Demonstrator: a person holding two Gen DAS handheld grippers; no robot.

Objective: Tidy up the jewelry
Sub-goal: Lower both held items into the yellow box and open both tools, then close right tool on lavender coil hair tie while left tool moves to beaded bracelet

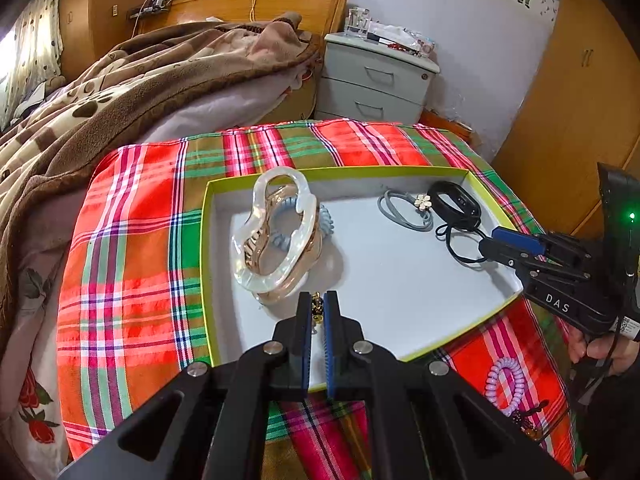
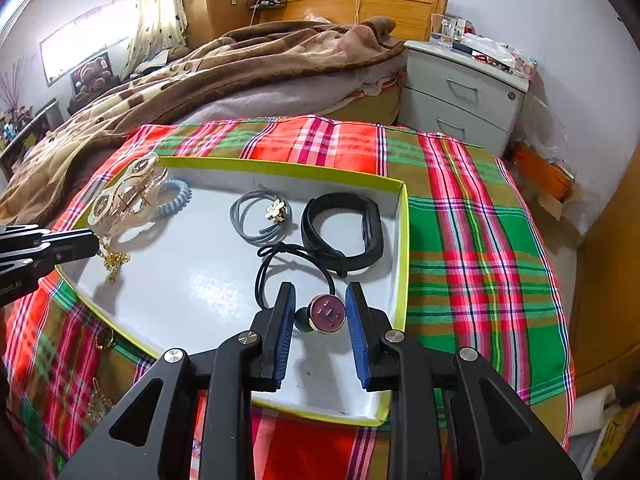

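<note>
Gold chain point(image 1: 317, 309) mostly hidden between left gripper point(image 1: 318, 300) pads. Purple coil tie point(image 1: 506, 386) partly covered by gripper frame. Small items on cloth point(image 2: 100, 400), lower left, too blurred to identify.

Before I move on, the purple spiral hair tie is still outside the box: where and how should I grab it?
Probably pinch one side of the purple spiral hair tie, coming straight down from above. It lies flat on the plaid cloth beside the box, an open ring with no handle, so closing across the coil thickness looks easiest.
</note>
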